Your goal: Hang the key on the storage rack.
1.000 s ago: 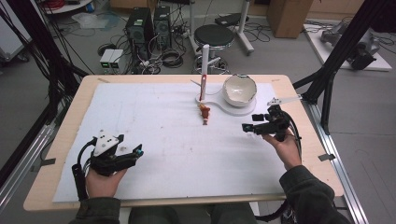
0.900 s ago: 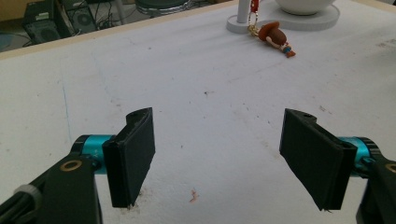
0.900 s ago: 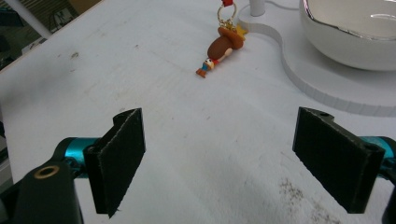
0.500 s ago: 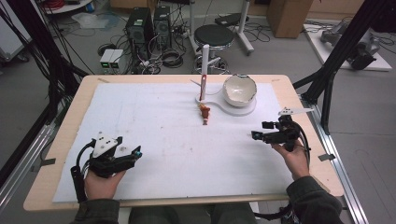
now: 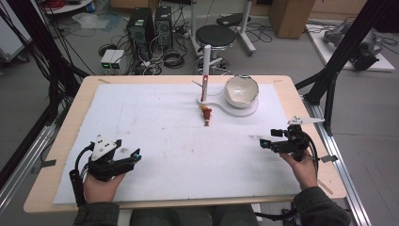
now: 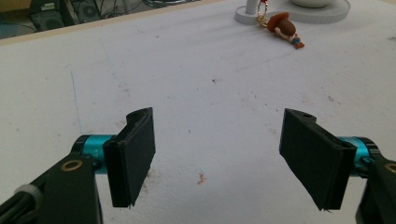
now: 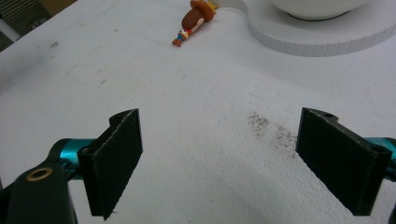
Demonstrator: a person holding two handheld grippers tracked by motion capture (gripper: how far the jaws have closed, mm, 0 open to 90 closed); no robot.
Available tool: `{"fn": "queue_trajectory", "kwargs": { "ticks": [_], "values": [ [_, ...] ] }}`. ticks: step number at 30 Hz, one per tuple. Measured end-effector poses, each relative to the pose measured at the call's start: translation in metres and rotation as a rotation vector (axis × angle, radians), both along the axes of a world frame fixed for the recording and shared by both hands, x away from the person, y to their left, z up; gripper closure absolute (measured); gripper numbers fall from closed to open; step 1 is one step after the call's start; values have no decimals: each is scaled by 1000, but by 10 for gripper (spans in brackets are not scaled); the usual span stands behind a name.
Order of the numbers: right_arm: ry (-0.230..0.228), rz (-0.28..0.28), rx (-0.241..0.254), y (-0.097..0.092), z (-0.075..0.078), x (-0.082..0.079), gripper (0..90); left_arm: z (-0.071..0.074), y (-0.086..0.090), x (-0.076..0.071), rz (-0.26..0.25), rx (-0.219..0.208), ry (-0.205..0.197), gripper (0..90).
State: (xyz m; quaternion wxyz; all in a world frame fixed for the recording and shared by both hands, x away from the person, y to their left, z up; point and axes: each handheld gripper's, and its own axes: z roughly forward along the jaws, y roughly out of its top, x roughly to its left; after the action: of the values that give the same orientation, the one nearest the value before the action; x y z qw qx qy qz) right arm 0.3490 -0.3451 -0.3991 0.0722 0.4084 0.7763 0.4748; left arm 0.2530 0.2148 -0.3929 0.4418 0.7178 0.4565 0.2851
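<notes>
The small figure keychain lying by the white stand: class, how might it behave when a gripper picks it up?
The figure keychain looks small, so probably light. Its rounded head may slip between flat pads. Its gold chain would likely dangle loosely.

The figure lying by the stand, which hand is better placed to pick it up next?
Probably the right. The right gripper is open and sits nearer the figure; the left gripper, open too, rests farther away at the table's near corner.

The little figurine keychain (image 5: 206, 114), brown hat and orange body with a small gold chain at its head, is lying flat on its side on the white mat (image 5: 155, 141), right beside the base of the white stand (image 5: 209, 100).
</notes>
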Motion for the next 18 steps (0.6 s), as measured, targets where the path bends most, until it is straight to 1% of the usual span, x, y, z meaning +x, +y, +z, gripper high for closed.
{"fn": "queue_trajectory", "kwargs": {
  "ticks": [2, 4, 6, 11, 17, 18],
  "values": [
    [-3, -4, 0, -1, -2, -3, 138, -2, 0, 0, -2, -3, 4, 271],
    [5, -8, 2, -1, -3, -5, 137, -4, 0, 0, -1, 1, 8, 271],
    [-8, -9, -7, -2, -4, -7, 137, -6, 1, 0, 0, 0, 11, 271],
    [-11, -21, -1, -4, -4, -12, 134, -10, 0, 0, 2, 1, 21, 272],
    [-26, -26, -9, -5, -8, -17, 130, -12, 0, 0, 3, 0, 24, 272],
    [-20, -30, -8, -5, -8, -18, 128, -12, 0, 0, 3, 1, 24, 272]
  ]
}}
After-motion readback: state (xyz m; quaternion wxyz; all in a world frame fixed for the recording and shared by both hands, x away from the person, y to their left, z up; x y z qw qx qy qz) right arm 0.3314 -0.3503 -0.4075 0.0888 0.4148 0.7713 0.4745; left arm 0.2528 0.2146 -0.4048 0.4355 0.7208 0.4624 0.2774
